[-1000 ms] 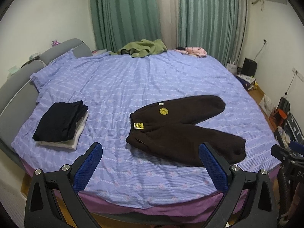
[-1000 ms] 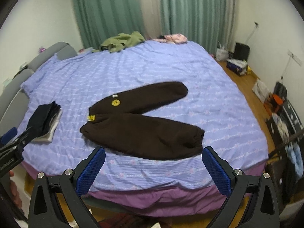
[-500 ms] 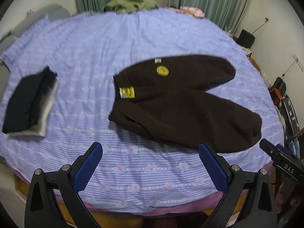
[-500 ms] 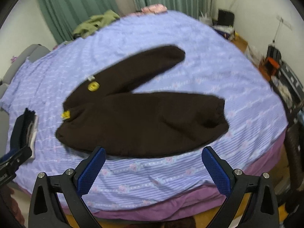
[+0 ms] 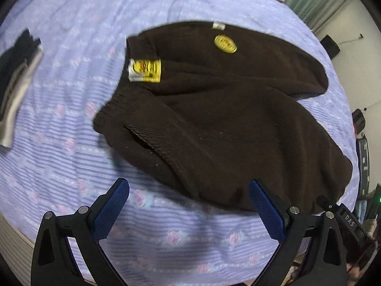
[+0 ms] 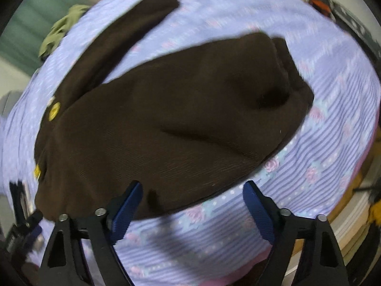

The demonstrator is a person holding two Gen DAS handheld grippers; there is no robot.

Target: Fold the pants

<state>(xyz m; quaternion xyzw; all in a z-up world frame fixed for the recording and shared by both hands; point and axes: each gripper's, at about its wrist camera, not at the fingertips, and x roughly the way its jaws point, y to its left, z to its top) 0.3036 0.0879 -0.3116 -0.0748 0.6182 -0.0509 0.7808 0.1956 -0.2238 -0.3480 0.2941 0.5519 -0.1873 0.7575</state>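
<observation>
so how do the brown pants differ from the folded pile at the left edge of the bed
The brown pants lie spread open with both legs splayed apart; the folded pile is a compact stack. The pants are one dark brown garment with yellow labels; the pile shows black layers over a pale grey one. The pants sit mid-bed, just ahead of the left gripper; the pile sits off at the edge. Both rest on the purple striped bedsheet.

Left gripper (image 5: 188, 205) points steeply down, jaws spread wide from 9 to 3 o'clock, gripping nothing; right gripper (image 6: 193, 205) points steeply down, jaws closing, pads touching nothing.
</observation>
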